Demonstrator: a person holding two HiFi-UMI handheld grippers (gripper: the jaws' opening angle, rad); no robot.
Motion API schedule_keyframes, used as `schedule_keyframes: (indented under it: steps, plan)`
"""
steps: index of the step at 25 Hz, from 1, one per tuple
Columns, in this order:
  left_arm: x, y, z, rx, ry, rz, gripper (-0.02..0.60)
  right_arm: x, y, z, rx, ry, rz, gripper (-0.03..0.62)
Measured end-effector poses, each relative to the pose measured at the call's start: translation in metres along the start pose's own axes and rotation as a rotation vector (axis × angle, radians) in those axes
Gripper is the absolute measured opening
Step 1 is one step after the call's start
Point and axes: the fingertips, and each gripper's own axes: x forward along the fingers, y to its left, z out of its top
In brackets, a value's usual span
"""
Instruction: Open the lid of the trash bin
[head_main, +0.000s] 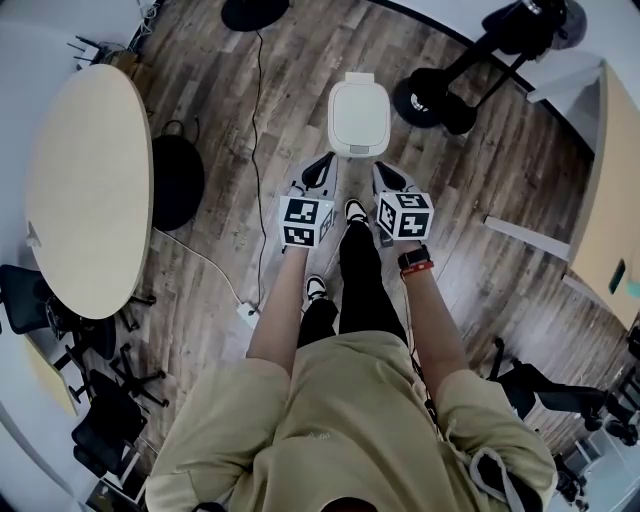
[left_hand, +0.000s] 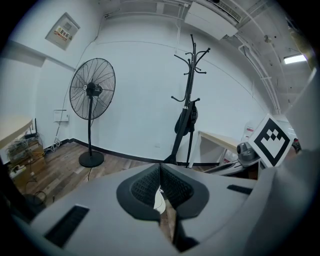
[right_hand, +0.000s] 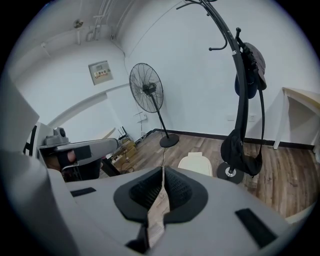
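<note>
Head view: a white bin is seen standing on the wooden floor, toward its far edge, with the lid down. It is placed just ahead of the person's shoes, between a fan base and a coat stand base, and apart from both. The left gripper and the right gripper are held side by side above the floor, near the bin's closer side; neither is seen touching it. A round table is set along the floor's left edge, and a cable is laid across the boards beside it.

In the left gripper view, the jaws of the left gripper are pressed together with nothing between them. A fan and a coat stand are shown against the far wall.

In the right gripper view, the jaws of the right gripper are likewise closed on nothing. The bin is seen just beyond their tips, on the floor beside the coat stand, with the fan farther back.
</note>
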Motion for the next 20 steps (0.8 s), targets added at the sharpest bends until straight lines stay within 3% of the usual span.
schedule_keyframes:
  steps: [13,20]
  plan:
    - [0.064,0.039,-0.045,-0.032,0.029,0.019,0.023,0.101,-0.037,-0.035,-0.085,0.103,0.066,0.011]
    - [0.088,0.051,-0.068,-0.051,0.043,-0.01,0.023,0.142,-0.055,-0.058,-0.126,0.171,0.082,0.011]
